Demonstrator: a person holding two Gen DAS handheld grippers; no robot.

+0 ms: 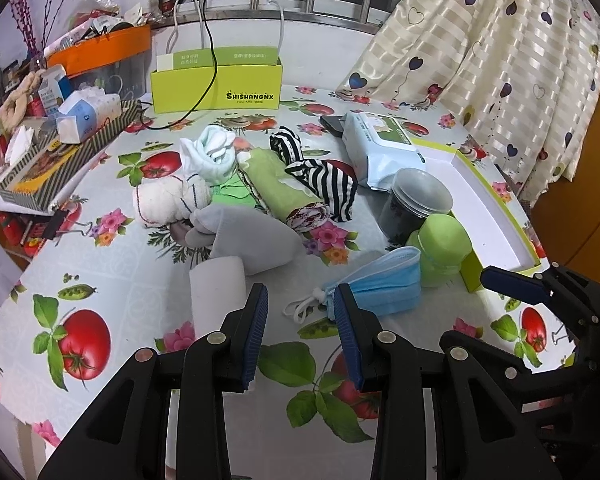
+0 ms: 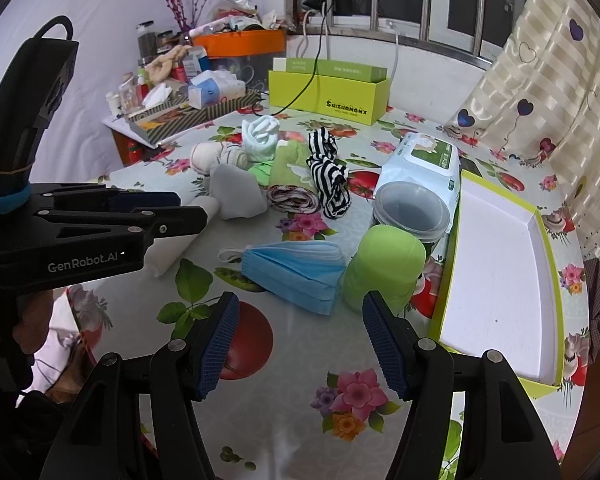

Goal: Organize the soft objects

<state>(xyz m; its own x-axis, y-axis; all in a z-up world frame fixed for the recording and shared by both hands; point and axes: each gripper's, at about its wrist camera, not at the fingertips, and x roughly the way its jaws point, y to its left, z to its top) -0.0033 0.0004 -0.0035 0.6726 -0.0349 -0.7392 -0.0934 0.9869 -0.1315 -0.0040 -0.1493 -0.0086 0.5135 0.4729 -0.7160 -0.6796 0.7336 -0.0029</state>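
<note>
- I saw the blue face mask [image 1: 380, 284] folded into a flat wedge on the tablecloth [image 1: 112, 280]. Its long axis ran across my left wrist view, ear loops at the left end, and the wide folded end touched the green bottle [image 1: 440, 248].
- From the left gripper [image 1: 302, 312], the mask lay just ahead and to the right, its knotted loop end just beside the right fingertip.
- The left gripper stood partly open, with nothing between its blue pads [image 1: 260, 320] and only tablecloth showing in the gap.
- The white roll [image 1: 218, 292] stood just ahead and left of that gripper, close to the left finger; I could not tell whether they touched.
- Beyond it, straight ahead, lay the grey cloth [image 1: 252, 236], then the green rolled towel [image 1: 280, 184] with its long axis slanting away to the left, and the striped black-and-white cloth [image 1: 324, 176] beside it on the right.
- The right gripper [image 2: 298, 320] was wide open and empty, its pads over bare tablecloth.
- From the right gripper, the mask [image 2: 296, 272] sat just ahead between the fingertips' lines, its loops pointing left.
- The green bottle [image 2: 384, 268] was just ahead of the right finger, and the open white-lined box [image 2: 500, 272] lay to the right.
</note>
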